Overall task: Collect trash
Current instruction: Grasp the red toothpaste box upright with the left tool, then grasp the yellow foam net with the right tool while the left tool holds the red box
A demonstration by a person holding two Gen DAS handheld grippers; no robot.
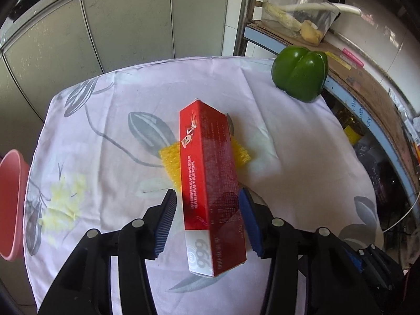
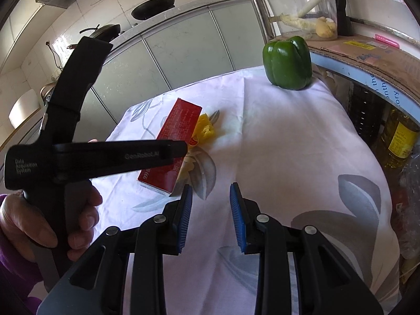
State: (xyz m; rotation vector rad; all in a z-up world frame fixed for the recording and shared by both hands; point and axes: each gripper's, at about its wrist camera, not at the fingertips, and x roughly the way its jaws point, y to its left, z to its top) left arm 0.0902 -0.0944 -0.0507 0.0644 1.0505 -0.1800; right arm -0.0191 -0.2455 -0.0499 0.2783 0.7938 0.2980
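Left of the left gripper [image 1: 207,219] sits a pink bowl [image 1: 11,204]. Its jaws stand apart around the red box [image 1: 210,183], not visibly pressing it; the box lies over a yellow sponge [image 1: 170,165] on the counter [image 1: 288,170]. The right gripper [image 2: 211,218], jaws apart, holds nothing; a green pepper [image 2: 287,63] stands far ahead.

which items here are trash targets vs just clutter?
Likely trash:
red box, between the left claw fingers
yellow foam net, under the box
pale scraps on the cloth

Just lying about:
green pepper
clear tub of vegetables on the shelf
oil bottle
pink basin, possibly the bin
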